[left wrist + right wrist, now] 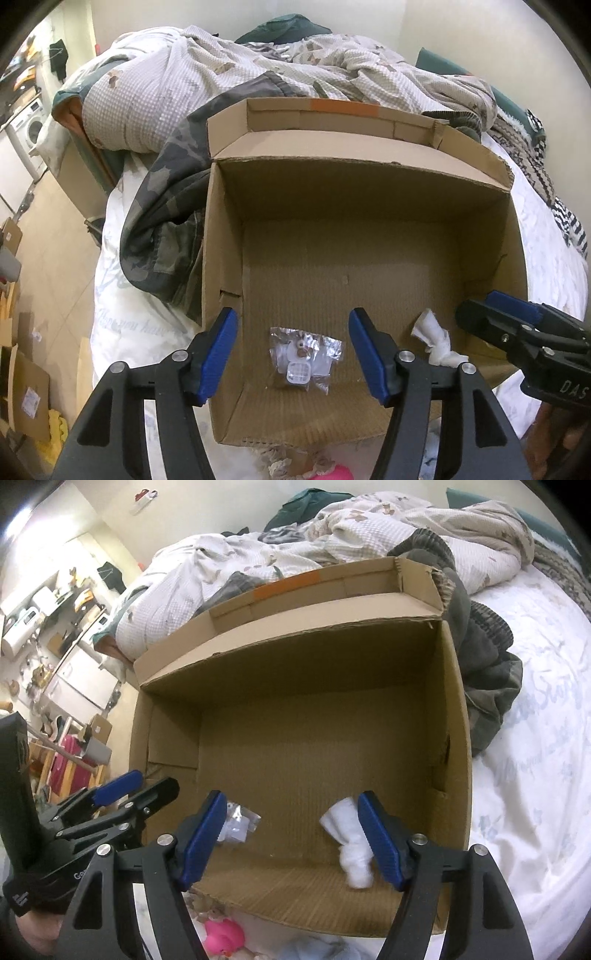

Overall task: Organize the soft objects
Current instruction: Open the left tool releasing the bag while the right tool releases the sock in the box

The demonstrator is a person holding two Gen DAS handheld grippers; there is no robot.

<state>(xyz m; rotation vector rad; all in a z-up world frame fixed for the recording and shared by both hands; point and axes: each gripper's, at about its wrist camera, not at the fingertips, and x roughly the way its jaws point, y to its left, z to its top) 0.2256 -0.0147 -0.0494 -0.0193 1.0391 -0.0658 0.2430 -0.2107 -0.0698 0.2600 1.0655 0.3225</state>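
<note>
While both claws hang over the open brown cardboard box (369, 206), two small things lie on its ribbed floor near the front wall. Toward the box's left front corner sits a crinkled clear plastic packet (304, 356) with small white pieces inside; toward the right front lies a knotted white cloth bundle (351, 845), resting on the floor with nothing pressing on it.

Above the packet, the left gripper (293, 354) has its blue-padded fingers spread apart, released, with the packet showing in the gap between them but untouched. Above the cloth bundle, the right gripper (291, 843) is likewise spread and released; the bundle lies just beside its right pad, though whether cloth and pad touch cannot be told.

Behind the box's far wall, its flap stands folded back, with an orange strip along the top. Against the box's left side is heaped a grey camouflage-patterned garment (162, 221). Beyond the box, a rumpled checked beige-and-white quilt (192, 81) is piled up, and the box rests on a white printed bedsheet (535, 775). Just in front of the box's near wall lies a bright pink rubber duck (223, 936).
</note>
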